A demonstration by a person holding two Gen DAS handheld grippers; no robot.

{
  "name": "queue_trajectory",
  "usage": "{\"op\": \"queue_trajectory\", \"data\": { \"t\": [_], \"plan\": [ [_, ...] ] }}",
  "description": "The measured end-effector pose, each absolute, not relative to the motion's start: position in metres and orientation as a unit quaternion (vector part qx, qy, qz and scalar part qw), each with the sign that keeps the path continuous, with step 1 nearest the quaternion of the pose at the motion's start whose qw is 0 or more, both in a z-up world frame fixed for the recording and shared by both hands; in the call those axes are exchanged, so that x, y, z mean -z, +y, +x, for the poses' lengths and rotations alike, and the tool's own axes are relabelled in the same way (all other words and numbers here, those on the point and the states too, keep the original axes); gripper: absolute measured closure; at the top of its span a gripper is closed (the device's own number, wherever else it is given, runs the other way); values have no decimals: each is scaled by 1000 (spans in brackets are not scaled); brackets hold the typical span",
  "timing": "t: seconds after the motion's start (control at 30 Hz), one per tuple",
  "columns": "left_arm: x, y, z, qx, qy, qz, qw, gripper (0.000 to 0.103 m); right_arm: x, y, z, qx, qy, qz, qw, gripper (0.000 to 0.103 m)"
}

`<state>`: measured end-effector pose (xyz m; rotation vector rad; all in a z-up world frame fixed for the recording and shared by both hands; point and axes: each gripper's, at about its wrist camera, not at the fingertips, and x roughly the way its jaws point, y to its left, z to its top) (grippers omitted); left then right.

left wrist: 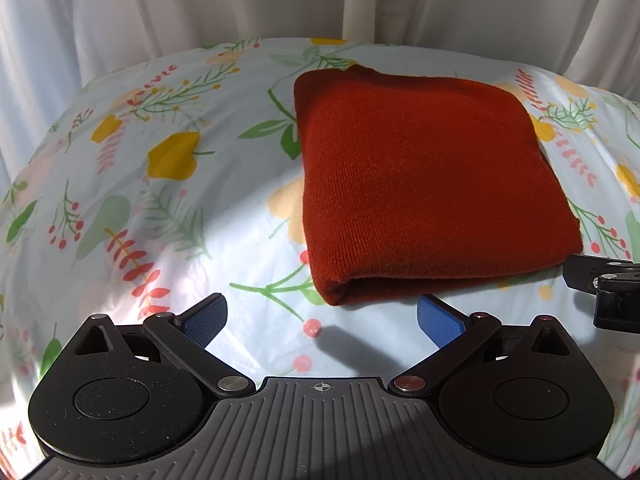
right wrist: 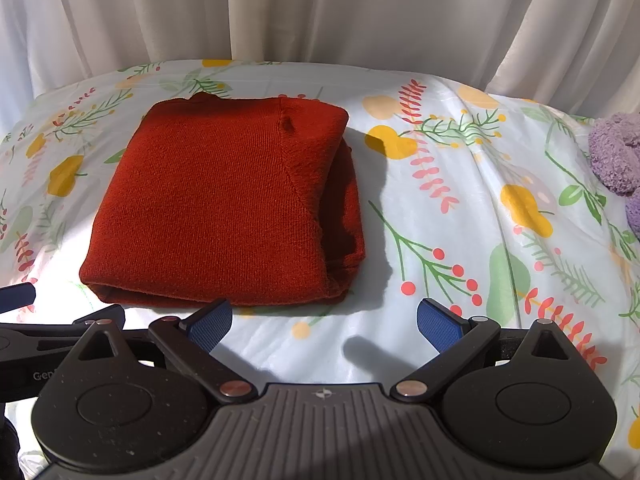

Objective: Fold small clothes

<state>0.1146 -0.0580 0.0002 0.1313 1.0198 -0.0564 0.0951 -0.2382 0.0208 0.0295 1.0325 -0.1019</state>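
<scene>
Though folded, sweater (left wrist: 424, 184) beyond fingers (left wrist: 204, 322).

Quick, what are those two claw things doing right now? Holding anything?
Left gripper: open, holding nothing, just short of the folded red sweater.
Right gripper: open, holding nothing, also just in front of the sweater.

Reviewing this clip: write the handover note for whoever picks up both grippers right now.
Left gripper: open, empty, just short of the garment's near edge.
Right gripper: open, empty, at the garment's near right corner.
Red knit garment: lies folded into a compact rectangle on the floral sheet, neither gripper touching it.
Purple fuzzy item: at the sheet's far right, bunched up and apparently unfolded.
Done: the red piece looks finished.
Left: probably the purple item next.
</scene>
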Motion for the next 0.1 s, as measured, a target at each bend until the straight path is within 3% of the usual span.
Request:
{"op": "queue_trajectory", "data": {
  "t": [0.1],
  "plan": [
    [0, -59, 115, 26, 488, 64, 870, 0, -21, -239, 95, 49, 493, 14, 869, 4]
  ]
}}
